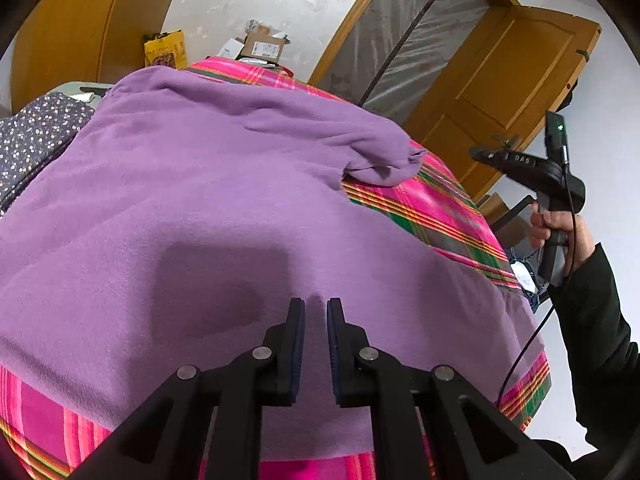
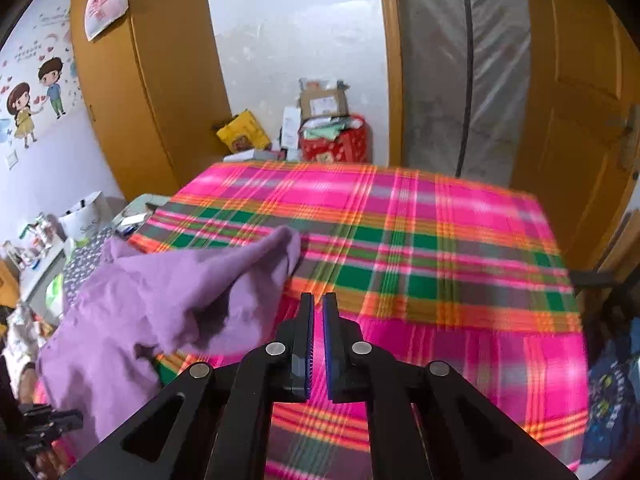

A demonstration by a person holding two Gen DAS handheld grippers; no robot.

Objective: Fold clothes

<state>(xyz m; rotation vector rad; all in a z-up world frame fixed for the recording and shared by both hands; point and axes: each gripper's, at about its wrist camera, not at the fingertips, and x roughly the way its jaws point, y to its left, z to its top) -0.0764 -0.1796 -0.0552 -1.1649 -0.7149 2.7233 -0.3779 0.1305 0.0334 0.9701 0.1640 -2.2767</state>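
A purple fleece garment [image 1: 224,200] lies spread over a pink, green and orange plaid sheet [image 1: 436,208]. Its sleeve end [image 1: 384,160] is bunched at the far right. My left gripper [image 1: 316,304] hovers just above the garment's near half, fingers almost together with nothing between them. In the right wrist view the garment [image 2: 140,312] lies rumpled at the left, one corner [image 2: 286,240] reaching onto the sheet [image 2: 440,240]. My right gripper [image 2: 318,300] is held over bare sheet just right of the garment, jaws nearly touching and empty. A hand [image 1: 556,228] holds it off the bed's right edge.
A dark floral cloth [image 1: 32,144] lies at the bed's left side. Boxes and bags [image 2: 320,128] are piled against the far wall. A wooden wardrobe [image 2: 152,80] stands at the left and a wooden door [image 2: 580,120] at the right. More clothes [image 2: 612,392] lie beside the bed's right edge.
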